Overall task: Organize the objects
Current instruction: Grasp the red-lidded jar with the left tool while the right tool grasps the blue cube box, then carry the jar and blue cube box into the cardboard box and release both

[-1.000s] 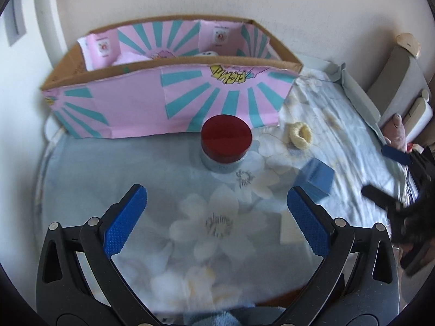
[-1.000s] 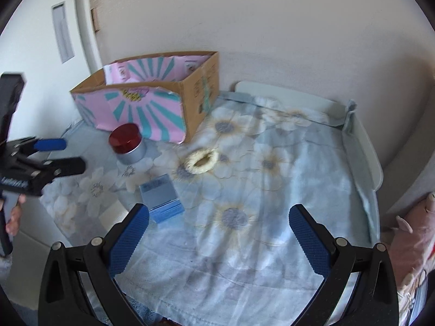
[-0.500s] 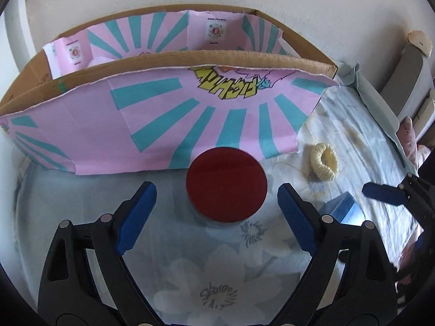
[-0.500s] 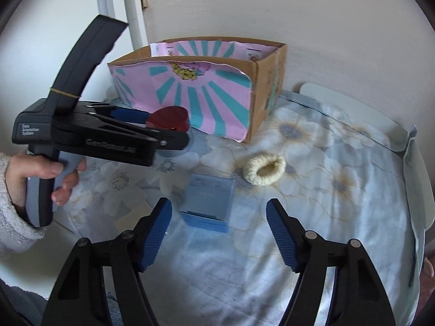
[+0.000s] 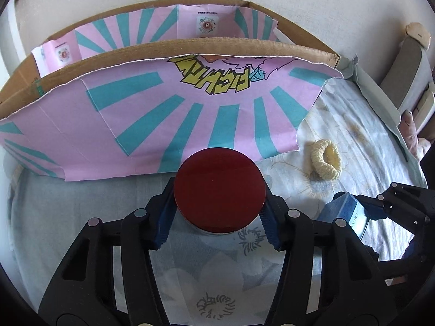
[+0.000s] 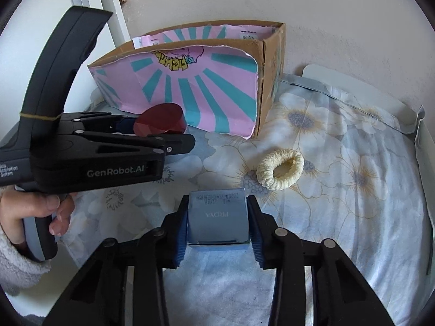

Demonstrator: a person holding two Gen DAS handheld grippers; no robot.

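The left gripper (image 5: 218, 218) is clenching the red-lidded jar (image 5: 219, 190), its blue pads pressing against both sides just below the lid, while the jar is sitting on the floral cloth (image 5: 353, 141) just in front of the cardboard box (image 5: 152, 114) with its pink and teal paper flap. In the right wrist view the right gripper (image 6: 218, 233) is grasping the small blue box (image 6: 218, 218), both pads touching its left and right sides, and that box is lying on the cloth near the camera. The cream scrunchie (image 6: 280, 168) is lying loose on the cloth just beyond the blue box and to its right, apart from both grippers. The cardboard box is standing at the far left of the cloth, against the wall (image 6: 339, 13). A hand (image 6: 32, 212) is gripping the left tool's handle.
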